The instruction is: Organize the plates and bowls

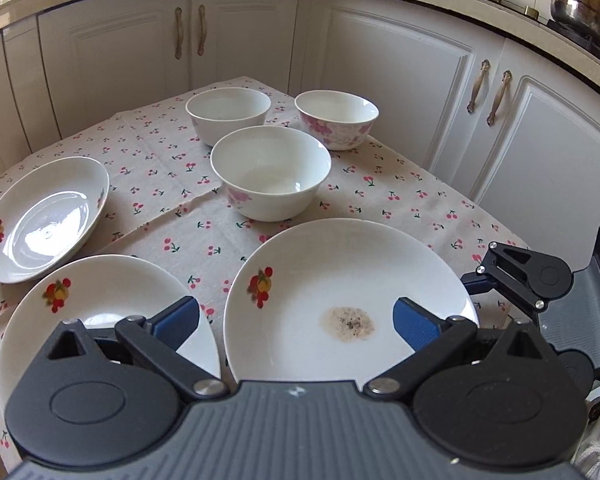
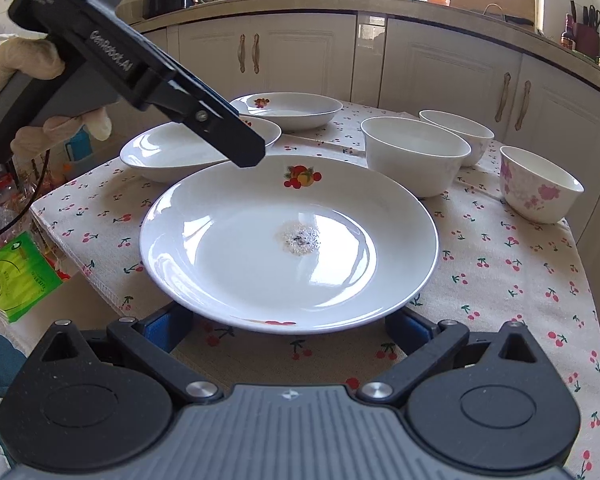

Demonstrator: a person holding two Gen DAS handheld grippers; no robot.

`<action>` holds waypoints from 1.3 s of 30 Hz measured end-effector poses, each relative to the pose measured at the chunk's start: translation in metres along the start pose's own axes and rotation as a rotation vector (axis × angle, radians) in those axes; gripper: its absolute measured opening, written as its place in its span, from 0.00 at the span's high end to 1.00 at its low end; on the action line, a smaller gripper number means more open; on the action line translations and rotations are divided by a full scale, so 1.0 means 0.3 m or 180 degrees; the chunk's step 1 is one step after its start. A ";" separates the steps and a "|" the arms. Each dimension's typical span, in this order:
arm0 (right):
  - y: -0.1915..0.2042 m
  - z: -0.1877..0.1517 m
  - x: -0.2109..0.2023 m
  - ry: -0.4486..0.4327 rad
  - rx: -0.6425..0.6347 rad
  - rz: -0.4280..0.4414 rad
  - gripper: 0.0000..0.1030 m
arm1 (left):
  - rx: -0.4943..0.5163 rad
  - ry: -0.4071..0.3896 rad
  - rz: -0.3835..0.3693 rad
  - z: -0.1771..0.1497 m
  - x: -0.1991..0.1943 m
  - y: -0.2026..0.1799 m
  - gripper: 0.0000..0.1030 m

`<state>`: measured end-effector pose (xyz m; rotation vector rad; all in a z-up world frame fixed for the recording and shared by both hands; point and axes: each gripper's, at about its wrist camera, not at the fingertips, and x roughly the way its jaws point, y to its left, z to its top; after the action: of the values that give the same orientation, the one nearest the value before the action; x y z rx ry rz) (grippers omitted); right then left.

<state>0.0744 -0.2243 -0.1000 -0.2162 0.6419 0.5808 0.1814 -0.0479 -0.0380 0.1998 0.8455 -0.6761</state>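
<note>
A large white plate point(image 1: 348, 300) with a fruit print and a grey stain in its middle lies on the cherry-print tablecloth point(image 1: 172, 184). My left gripper point(image 1: 296, 320) hovers open over the gap between it and a second plate point(image 1: 100, 312). A third plate point(image 1: 44, 216) lies tilted at the far left. Behind stand three white bowls: one in front point(image 1: 270, 172), two at the back point(image 1: 228, 116) point(image 1: 336, 120). In the right wrist view my right gripper point(image 2: 290, 328) is open, its blue pads point(image 2: 168, 328) low on either side of the stained plate's point(image 2: 288, 240) near rim, touching nothing.
White cabinets point(image 1: 400, 80) curve closely around the table's far sides. A steel pot point(image 1: 584, 4) sits on the stove above. A gloved hand point(image 2: 20, 68) holds the left gripper point(image 2: 248, 152) over the plates. A green packet point(image 2: 16, 276) lies below the table's left edge.
</note>
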 end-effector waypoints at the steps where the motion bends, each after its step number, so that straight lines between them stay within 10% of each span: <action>1: 0.000 -0.002 -0.001 -0.0012 0.0006 -0.0006 0.00 | 0.0009 0.0051 -0.0042 0.014 0.016 0.007 0.01; 21: 0.011 -0.019 -0.012 -0.0125 0.0047 -0.0097 0.00 | 0.0151 0.0944 -0.0603 0.121 0.238 0.057 0.03; 39: 0.004 -0.003 -0.004 -0.0064 -0.0037 -0.0013 0.00 | 0.0238 0.1161 -0.0757 0.124 0.276 0.037 0.03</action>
<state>0.0724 -0.2242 -0.1001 -0.2224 0.6185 0.5822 0.2505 -0.0938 -0.0765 0.2985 1.2070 -0.9108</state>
